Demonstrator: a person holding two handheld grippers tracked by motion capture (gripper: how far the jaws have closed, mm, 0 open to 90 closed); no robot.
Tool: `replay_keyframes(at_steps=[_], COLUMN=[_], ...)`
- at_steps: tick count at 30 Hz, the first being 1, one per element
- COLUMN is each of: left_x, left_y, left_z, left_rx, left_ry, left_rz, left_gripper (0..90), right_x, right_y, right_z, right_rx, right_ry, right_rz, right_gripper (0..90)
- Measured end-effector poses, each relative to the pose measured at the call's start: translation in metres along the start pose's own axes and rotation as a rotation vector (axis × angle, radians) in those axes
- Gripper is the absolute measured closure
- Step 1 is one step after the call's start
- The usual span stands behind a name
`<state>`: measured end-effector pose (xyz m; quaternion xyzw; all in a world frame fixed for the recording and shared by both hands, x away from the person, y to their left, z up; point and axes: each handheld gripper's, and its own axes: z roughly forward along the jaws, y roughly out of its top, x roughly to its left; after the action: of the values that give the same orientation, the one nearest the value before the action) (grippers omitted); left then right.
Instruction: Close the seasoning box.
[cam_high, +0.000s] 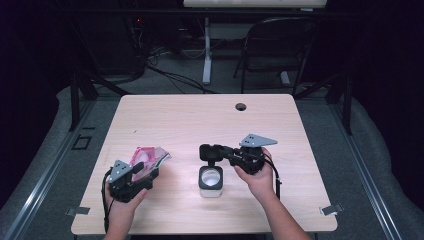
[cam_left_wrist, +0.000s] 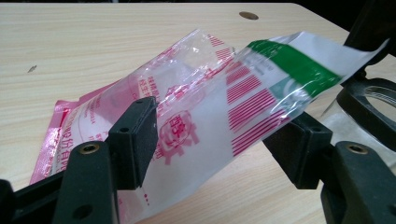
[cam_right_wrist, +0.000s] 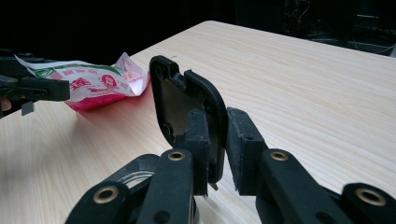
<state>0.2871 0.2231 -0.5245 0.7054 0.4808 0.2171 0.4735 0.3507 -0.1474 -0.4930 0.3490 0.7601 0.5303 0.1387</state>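
A clear plastic bag (cam_high: 149, 156) printed in red with a green band lies at the table's front left. Its near end is lifted and puffed between the wide-set jaws of my left gripper (cam_high: 146, 171), whose pads (cam_left_wrist: 135, 140) press its sides. In the left gripper view the bag (cam_left_wrist: 210, 93) spans both jaws. A small clear container (cam_high: 210, 179) with a black rim stands at the front centre. Just beyond it, my right gripper (cam_high: 222, 151) is shut on the black lid (cam_high: 210, 150). The lid (cam_right_wrist: 184, 100) stands upright, its edge pinched between the pads (cam_right_wrist: 243, 149). I cannot tell if the lid is hinged to the container.
The light wooden table (cam_high: 200, 120) has a cable hole (cam_high: 241, 106) at its far edge. A folding chair (cam_high: 280, 45) and a white desk leg (cam_high: 206, 50) stand beyond it. Bare tabletop stretches behind and to the right of both grippers.
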Motion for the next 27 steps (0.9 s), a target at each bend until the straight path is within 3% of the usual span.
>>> replay_keyframes(at_steps=[18, 22, 27], left_x=[-0.012, -0.016, -0.021], left_y=[0.006, 0.007, 0.009], left_z=[0.009, 0.014, 0.019], left_rx=[-0.001, 0.002, 0.008], left_ry=[-0.043, -0.060, -0.078], left_rz=[0.034, 0.043, 0.055], left_gripper=[35.9, 35.9, 36.1], right_x=[0.016, 0.021, 0.020], right_y=[-0.004, -0.006, -0.011], right_z=[-0.009, -0.011, -0.013], right_rx=[0.013, 0.012, 0.016], right_ry=[-0.075, -0.067, -0.033], right_rz=[-0.198, -0.198, -0.128], right_gripper=[81.4, 76.7, 71.4])
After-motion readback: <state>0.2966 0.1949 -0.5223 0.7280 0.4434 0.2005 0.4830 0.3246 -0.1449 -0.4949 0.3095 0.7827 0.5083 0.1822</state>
